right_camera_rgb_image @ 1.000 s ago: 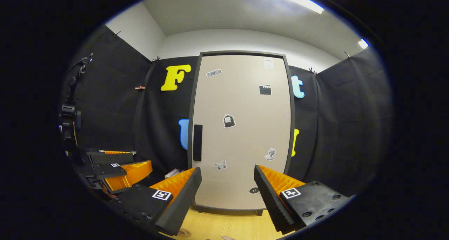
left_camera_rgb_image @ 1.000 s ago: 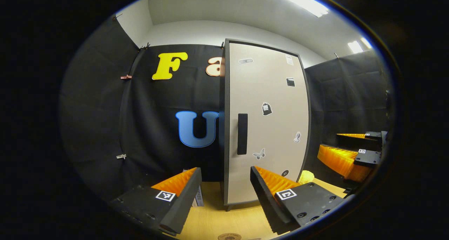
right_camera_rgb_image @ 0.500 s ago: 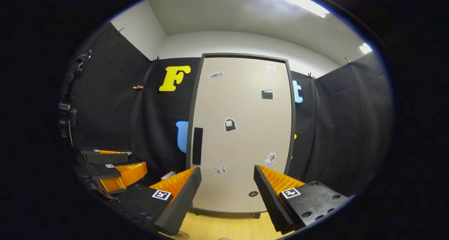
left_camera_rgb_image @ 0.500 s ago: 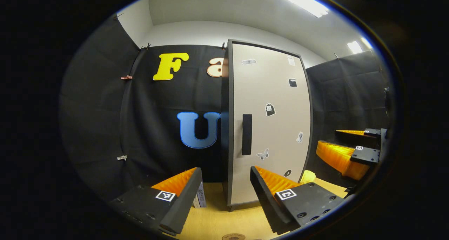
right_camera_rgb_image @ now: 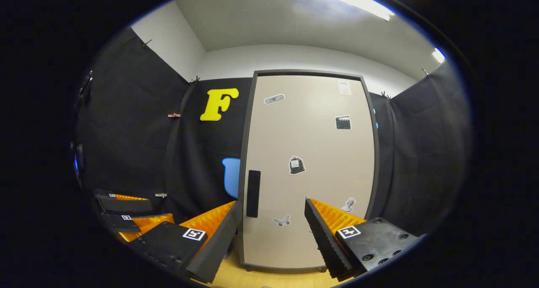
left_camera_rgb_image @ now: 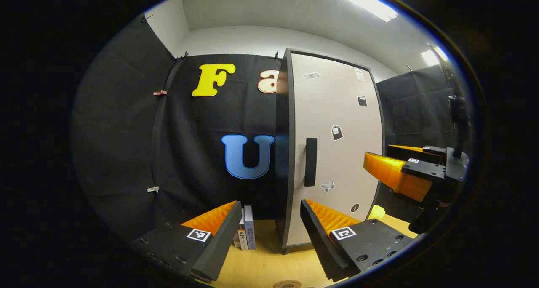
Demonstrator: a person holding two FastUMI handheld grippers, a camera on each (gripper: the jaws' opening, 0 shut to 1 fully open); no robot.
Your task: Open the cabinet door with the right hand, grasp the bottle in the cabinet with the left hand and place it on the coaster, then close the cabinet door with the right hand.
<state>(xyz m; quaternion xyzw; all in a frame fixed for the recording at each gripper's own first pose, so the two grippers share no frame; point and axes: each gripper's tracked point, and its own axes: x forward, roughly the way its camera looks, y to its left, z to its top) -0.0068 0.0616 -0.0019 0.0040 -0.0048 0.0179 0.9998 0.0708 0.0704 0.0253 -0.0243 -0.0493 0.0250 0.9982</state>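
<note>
The cabinet door (right_camera_rgb_image: 309, 170) is shut, the bottle hidden behind it. Both claws, right claw (right_camera_rgb_image: 273, 233) and left claw (left_camera_rgb_image: 270, 231), are held wide open and empty. The handle (right_camera_rgb_image: 253, 193) could be missed left of centre.

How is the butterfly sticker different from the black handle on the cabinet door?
The butterfly sticker is small, pale and winged; the handle is a tall, black upright bar. The sticker sits lower and nearer the door's middle; the handle hugs the door's edge. Both are on the closed cabinet door.
</note>
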